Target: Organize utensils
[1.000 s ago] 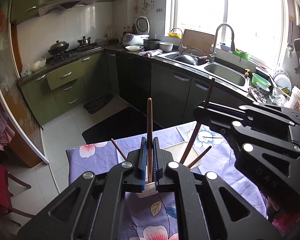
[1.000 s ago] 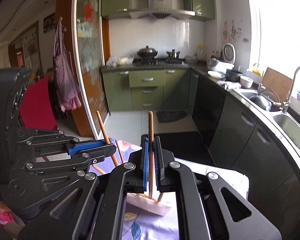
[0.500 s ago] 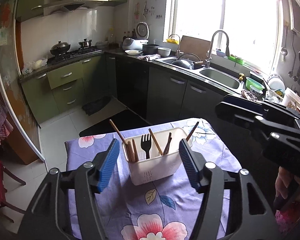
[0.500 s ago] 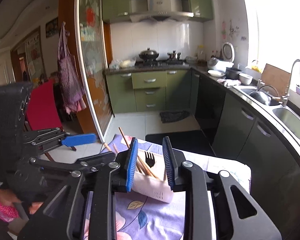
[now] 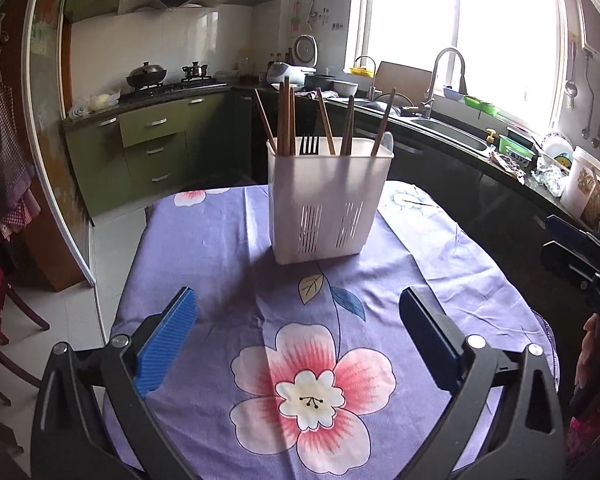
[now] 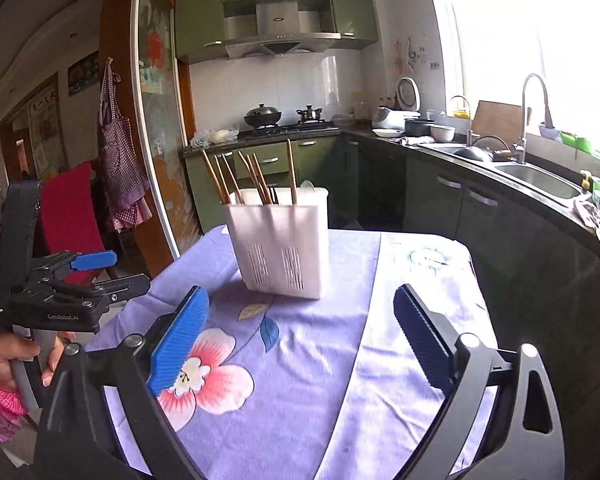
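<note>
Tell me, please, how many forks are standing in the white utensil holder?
1: a black fork stands tines-up near the middle of the white utensil holder, among the wooden chopsticks. Others could be hidden below the rim.

Matt white plastic caddy (image 5: 329, 196), wooden chopsticks (image 5: 286, 114).

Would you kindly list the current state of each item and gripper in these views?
left gripper: jaws wide open, empty, above the cloth.
right gripper: jaws wide open, empty.
utensil holder: upright on the tablecloth, touched by neither gripper.
chopsticks: standing in the holder, leaning at varied angles.
fork: in the holder, tines up.
tablecloth: spread over the table, slightly wrinkled.
</note>
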`<state>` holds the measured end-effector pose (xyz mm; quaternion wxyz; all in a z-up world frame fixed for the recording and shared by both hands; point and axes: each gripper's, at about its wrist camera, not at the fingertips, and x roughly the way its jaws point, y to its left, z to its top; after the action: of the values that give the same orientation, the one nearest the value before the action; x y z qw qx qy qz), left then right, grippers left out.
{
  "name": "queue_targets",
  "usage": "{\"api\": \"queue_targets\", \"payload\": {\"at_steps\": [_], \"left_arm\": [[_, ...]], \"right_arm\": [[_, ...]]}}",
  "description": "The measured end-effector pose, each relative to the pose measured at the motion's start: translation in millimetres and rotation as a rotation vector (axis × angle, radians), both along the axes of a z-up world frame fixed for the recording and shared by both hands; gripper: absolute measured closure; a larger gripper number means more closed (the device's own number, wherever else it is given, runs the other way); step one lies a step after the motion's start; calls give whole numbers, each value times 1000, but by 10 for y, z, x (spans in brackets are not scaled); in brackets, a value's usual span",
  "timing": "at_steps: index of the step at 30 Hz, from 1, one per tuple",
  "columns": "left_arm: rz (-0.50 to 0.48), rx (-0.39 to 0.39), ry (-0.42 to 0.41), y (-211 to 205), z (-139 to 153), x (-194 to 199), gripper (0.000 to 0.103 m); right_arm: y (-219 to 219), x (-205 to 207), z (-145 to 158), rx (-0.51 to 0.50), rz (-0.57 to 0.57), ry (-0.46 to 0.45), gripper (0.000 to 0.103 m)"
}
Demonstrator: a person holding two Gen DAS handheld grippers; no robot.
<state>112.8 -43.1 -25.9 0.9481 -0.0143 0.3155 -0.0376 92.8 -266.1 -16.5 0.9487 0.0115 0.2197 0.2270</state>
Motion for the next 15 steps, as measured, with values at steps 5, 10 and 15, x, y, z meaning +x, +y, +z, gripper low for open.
{"api": "queue_targets", "payload": {"at_steps": [5, 10, 15], "left_arm": [[29, 6, -60, -6, 18, -292, 7], [55, 22, -125, 4, 165, -590, 7], [57, 21, -123, 19, 179, -775, 7]], "right_arm": [[-59, -345, -67, 11, -30, -35, 5], [-54, -617, 19, 4, -34, -52, 5], [-42, -729, 156, -20, -69, -68, 5]]}}
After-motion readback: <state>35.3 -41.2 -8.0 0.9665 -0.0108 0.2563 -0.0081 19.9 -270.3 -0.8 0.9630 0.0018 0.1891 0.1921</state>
